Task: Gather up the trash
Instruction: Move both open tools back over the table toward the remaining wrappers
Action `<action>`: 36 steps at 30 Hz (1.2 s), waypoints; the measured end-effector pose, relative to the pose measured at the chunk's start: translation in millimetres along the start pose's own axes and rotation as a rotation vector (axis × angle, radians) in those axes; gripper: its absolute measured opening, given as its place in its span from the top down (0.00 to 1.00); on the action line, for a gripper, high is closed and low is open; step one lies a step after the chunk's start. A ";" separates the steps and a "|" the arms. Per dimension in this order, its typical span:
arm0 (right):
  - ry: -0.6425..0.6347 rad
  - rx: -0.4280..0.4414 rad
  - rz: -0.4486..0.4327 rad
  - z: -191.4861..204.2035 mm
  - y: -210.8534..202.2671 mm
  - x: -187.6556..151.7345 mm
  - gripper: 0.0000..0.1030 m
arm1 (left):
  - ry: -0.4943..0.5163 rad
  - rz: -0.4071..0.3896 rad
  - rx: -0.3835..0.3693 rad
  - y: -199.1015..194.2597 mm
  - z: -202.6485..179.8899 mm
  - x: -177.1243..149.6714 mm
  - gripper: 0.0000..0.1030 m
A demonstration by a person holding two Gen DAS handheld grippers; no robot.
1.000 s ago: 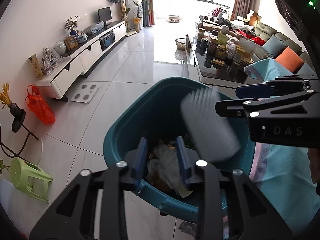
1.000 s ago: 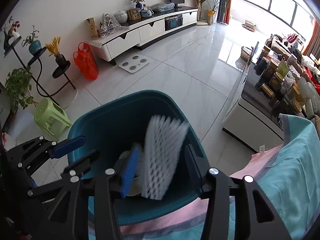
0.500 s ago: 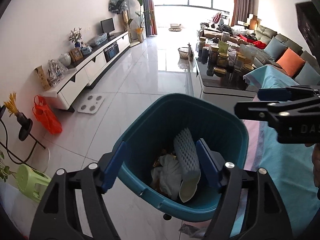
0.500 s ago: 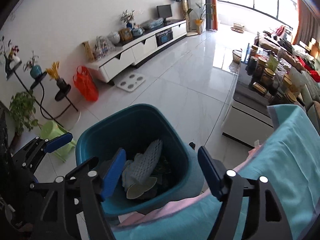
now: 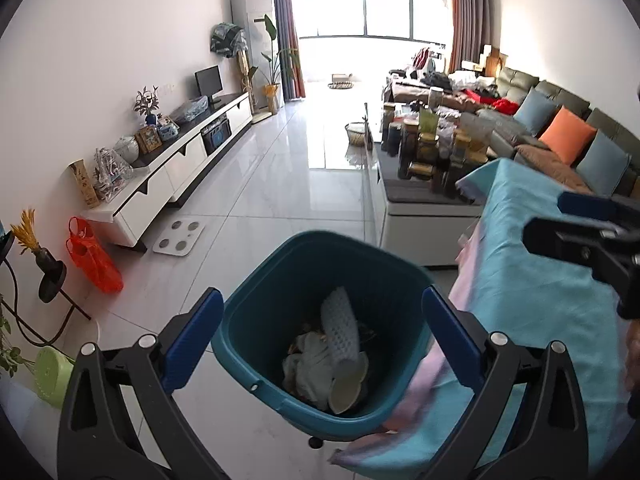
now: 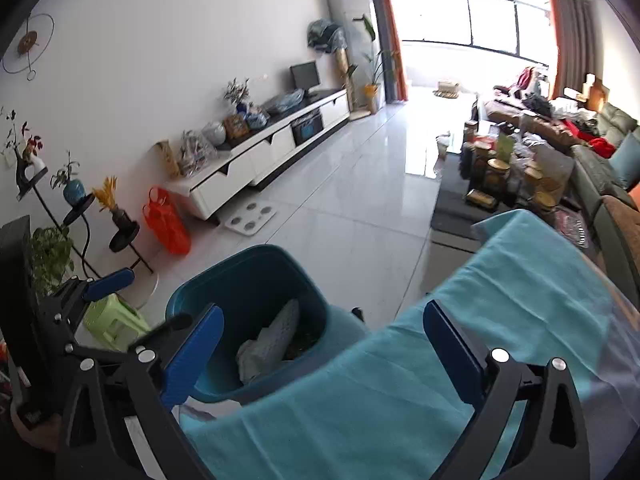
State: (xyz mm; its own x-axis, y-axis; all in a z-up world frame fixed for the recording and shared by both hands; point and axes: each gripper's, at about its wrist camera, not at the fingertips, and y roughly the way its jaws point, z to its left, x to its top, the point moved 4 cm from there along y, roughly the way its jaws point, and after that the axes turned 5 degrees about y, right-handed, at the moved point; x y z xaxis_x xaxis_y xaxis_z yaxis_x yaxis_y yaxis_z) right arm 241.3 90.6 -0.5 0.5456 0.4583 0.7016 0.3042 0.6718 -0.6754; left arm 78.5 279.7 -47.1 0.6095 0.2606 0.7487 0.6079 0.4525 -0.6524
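Both tongs, left (image 5: 322, 336) and right (image 6: 322, 344), are opening, empty; clear the teal plastic bin (image 5: 256, 304) before seeking trash on the turquoise-clothed table (image 6: 520, 300).

Long living room with white walls (image 5: 100, 40) and glossy pale floor tiles (image 5: 280, 184). Along the left wall, low white TV cabinet (image 5: 176, 168) bearing small monitor (image 5: 209, 79), vases, framed picture. At the far end, wide window (image 5: 368, 12) flooded with daylight, orange-and-grey curtains (image 5: 460, 12), tall white air conditioner (image 5: 256, 28). On the right, grey-green sofa (image 5: 560, 120) with orange cushion (image 5: 567, 134); cluttered coffee table (image 5: 416, 200). Nearer, teal cloth (image 6: 520, 288) over a surface. Green stool (image 6: 114, 320), orange bag (image 6: 166, 220).
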 end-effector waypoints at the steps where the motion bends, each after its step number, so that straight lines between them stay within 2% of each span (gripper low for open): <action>1: 0.008 -0.008 -0.012 -6.2 -8.6 -1.5 0.06 | 0.002 -0.007 -0.007 -4.4 -3.9 2.2 0.05; 8: 0.059 -0.083 -0.096 -44.7 -66.1 -21.5 0.06 | 0.017 -0.084 -0.093 -39.6 -50.6 18.4 0.05; 14: 0.127 -0.146 -0.153 -81.2 -107.6 -43.0 0.06 | 0.043 -0.106 -0.182 -55.8 -98.5 20.7 0.05; 22: 0.189 -0.258 -0.205 -118.6 -151.9 -73.0 0.06 | 0.060 -0.125 -0.290 -69.1 -144.5 14.9 0.05; 26: 0.220 -0.288 -0.224 -130.9 -168.9 -86.5 0.06 | 0.065 -0.142 -0.320 -73.4 -159.9 9.9 0.05; 33: 0.266 -0.341 -0.256 -139.7 -194.9 -113.3 0.06 | 0.066 -0.182 -0.326 -81.3 -173.8 7.0 0.05; 36: 0.303 -0.365 -0.268 -145.6 -208.6 -132.8 0.06 | 0.051 -0.174 -0.342 -80.8 -176.6 4.4 0.05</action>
State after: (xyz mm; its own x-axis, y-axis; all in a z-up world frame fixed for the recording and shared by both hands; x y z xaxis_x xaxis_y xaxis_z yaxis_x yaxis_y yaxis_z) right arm 219.1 -195.1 14.1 0.5958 0.0745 0.7997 0.6857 0.4713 -0.5547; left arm 122.0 93.6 -11.8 0.5019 0.1579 0.8504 0.8338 0.1730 -0.5243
